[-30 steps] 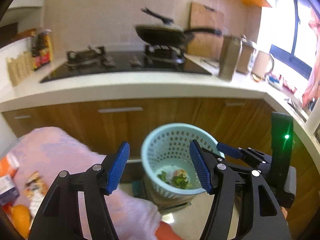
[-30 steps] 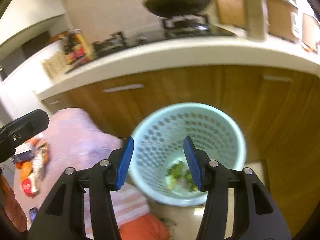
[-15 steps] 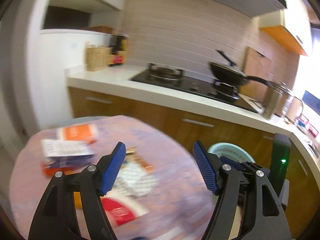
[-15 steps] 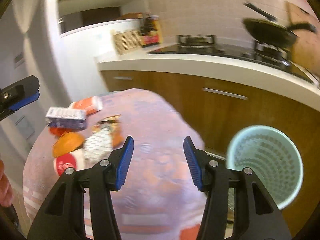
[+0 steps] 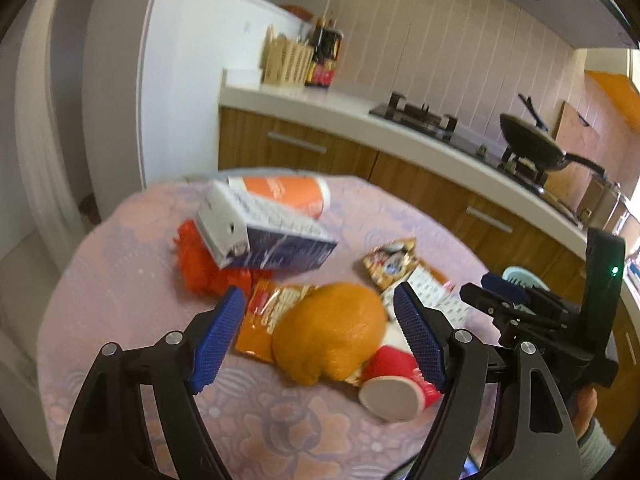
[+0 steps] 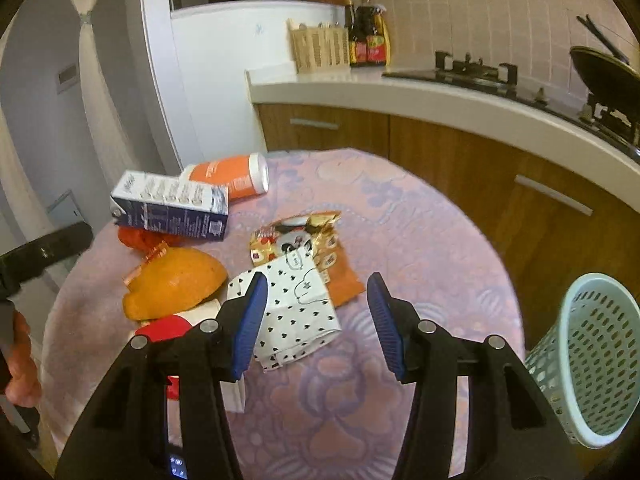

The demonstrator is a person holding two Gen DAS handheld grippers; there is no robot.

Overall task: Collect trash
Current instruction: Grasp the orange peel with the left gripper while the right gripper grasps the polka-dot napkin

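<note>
Trash lies on a round table with a pink cloth [image 6: 420,240]: a blue-and-white carton [image 5: 260,236], an orange bottle [image 6: 230,176], a big orange peel [image 5: 332,332], a red paper cup [image 5: 394,384], snack wrappers [image 6: 300,236] and a white heart-print paper bag [image 6: 296,304]. My left gripper [image 5: 320,336] is open and empty, hovering over the peel. My right gripper [image 6: 316,316] is open and empty, above the paper bag. The pale blue trash basket [image 6: 592,364] stands right of the table.
A wooden kitchen counter [image 6: 440,100] with a hob and a black wok [image 5: 536,144] runs behind the table. A white fridge [image 6: 216,72] stands at the back left. My right gripper's body also shows in the left wrist view [image 5: 560,320].
Both grippers have swung left from over the trash basket to over the table's trash pile. Both stayed open and empty.
</note>
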